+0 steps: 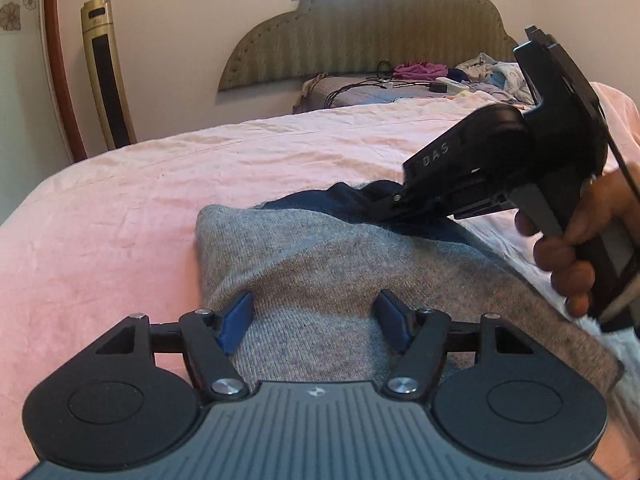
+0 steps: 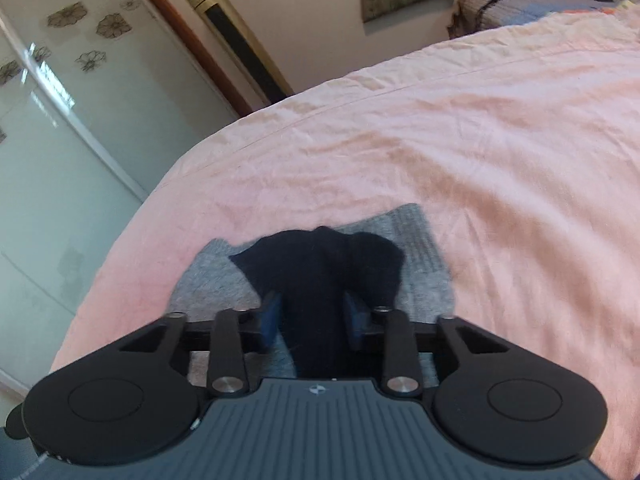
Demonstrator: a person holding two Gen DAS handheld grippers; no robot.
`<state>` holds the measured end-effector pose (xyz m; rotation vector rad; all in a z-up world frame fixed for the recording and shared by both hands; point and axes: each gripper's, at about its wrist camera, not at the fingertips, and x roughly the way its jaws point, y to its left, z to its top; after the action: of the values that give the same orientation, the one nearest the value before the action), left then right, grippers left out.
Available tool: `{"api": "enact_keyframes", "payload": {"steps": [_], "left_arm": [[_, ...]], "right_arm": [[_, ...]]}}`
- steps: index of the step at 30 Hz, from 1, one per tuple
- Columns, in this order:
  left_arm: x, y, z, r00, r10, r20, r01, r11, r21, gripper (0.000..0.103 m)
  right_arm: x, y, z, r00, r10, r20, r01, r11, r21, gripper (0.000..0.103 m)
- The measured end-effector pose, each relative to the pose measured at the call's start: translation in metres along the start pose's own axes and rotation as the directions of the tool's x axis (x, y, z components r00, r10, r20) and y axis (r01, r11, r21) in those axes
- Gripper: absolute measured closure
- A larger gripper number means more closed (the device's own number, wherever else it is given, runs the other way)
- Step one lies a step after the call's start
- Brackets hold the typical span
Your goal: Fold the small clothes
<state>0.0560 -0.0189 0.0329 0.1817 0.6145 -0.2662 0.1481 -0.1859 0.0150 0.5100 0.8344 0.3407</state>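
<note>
With my left gripper [image 1: 316, 320] released above the grey garment [image 1: 320, 264] on the pink bedspread [image 1: 160, 184], my right gripper [image 2: 312, 316] clamps the dark garment [image 2: 320, 264], probably to fold it.

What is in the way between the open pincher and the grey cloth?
Nothing visible. The left gripper is open right over the grey cloth. The right gripper is shut on the dark blue cloth.

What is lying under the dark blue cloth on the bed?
A grey knitted garment lies under the dark blue cloth, on the pink bedspread. The part of the grey garment directly beneath the cloth is covered.
</note>
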Motion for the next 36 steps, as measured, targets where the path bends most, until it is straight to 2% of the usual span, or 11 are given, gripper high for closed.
{"api": "enact_keyframes", "payload": {"steps": [4,5,10,12,15,21,25,26,30,33,36], "left_arm": [[-0.001,-0.002,-0.002,1.000,0.011,0.015,-0.011,1.000,0.011,0.035],[0.000,-0.002,-0.002,1.000,0.012,0.017,-0.012,1.000,0.011,0.035],[0.000,-0.005,-0.001,1.000,0.020,0.018,-0.020,1.000,0.017,0.034],[0.000,-0.004,-0.001,1.000,0.020,0.017,-0.020,1.000,0.012,0.034],[0.001,-0.005,-0.002,0.999,0.026,0.025,-0.026,1.000,0.016,0.034],[-0.037,0.009,-0.009,0.998,-0.021,0.052,0.023,0.999,-0.032,0.034],[-0.064,0.036,-0.032,0.999,-0.030,0.017,0.032,0.992,-0.125,0.034],[-0.070,0.047,-0.038,0.999,-0.047,-0.003,0.046,0.984,-0.173,0.033],[-0.074,0.090,-0.066,0.970,-0.228,-0.083,0.169,0.883,-0.439,0.031],[-0.068,0.103,-0.071,0.945,-0.321,-0.060,0.238,0.802,-0.548,0.031],[-0.045,0.106,-0.067,0.888,-0.458,-0.034,0.338,0.700,-0.629,0.031]], "right_arm": [[-0.015,-0.004,0.001,1.000,0.001,-0.003,-0.001,0.999,0.036,0.103],[-0.025,0.006,-0.002,1.000,-0.013,0.015,0.013,1.000,0.004,0.087],[-0.045,0.056,-0.024,0.999,0.040,0.034,-0.034,0.985,-0.170,0.048],[-0.022,0.060,-0.029,0.999,-0.041,-0.027,0.034,0.973,-0.228,0.046],[-0.005,0.050,-0.032,0.999,-0.032,0.022,0.037,0.962,-0.271,0.048],[-0.033,0.067,-0.037,0.996,-0.085,0.007,0.084,0.966,-0.245,0.051],[-0.054,0.064,-0.069,0.997,-0.075,-0.017,0.067,0.955,-0.289,0.026],[-0.058,0.060,-0.078,0.996,-0.091,0.005,0.088,0.947,-0.309,0.027],[-0.103,0.034,-0.087,0.998,-0.036,0.050,0.043,0.989,-0.142,0.024],[-0.126,0.008,-0.096,0.998,-0.024,0.058,0.026,0.999,-0.025,0.014],[-0.121,-0.009,-0.106,1.000,0.025,-0.017,-0.025,0.999,0.036,0.019]]}}
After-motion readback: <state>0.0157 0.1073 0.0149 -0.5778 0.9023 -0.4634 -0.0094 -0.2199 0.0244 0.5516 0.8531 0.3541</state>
